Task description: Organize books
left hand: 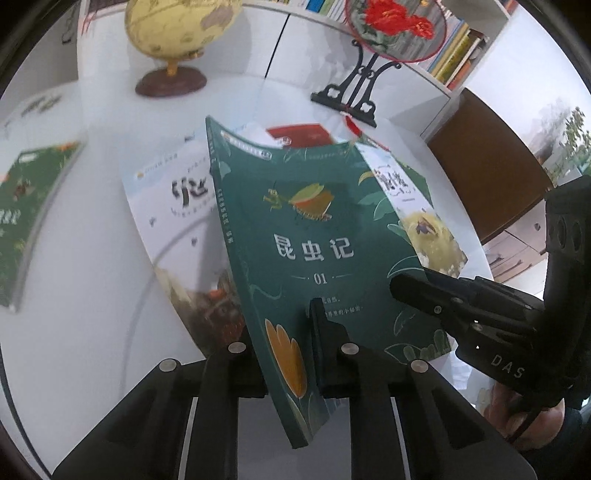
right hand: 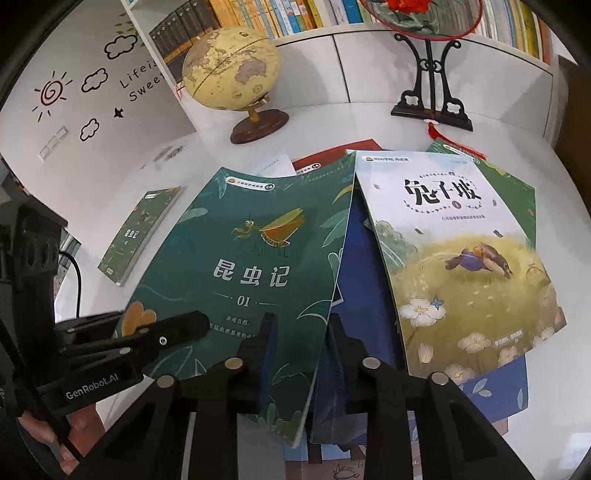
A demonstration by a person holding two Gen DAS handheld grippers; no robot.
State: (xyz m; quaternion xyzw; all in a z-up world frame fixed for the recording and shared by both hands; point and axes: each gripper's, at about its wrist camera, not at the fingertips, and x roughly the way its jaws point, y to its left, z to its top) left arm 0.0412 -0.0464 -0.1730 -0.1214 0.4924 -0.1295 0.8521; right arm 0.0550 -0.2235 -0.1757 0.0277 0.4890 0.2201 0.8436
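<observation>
A green insect book (left hand: 314,236) marked 01 is tilted up off a loose pile of books. My left gripper (left hand: 280,332) is shut on its lower edge, one finger over the cover. In the right wrist view the same book (right hand: 255,266) lies left of a rabbit book with a meadow cover (right hand: 454,258). My right gripper (right hand: 299,332) is shut on the green book's right edge, above a blue book (right hand: 369,295). The right gripper also shows in the left wrist view (left hand: 406,288), and the left gripper in the right wrist view (right hand: 192,325). A second green book (right hand: 140,236) lies apart at the left.
A globe (right hand: 231,70) and a round red-flower fan on a black stand (right hand: 430,96) stand at the back of the white table (right hand: 332,122). A filled bookshelf (right hand: 295,14) runs behind. A red book (right hand: 332,155) lies under the pile.
</observation>
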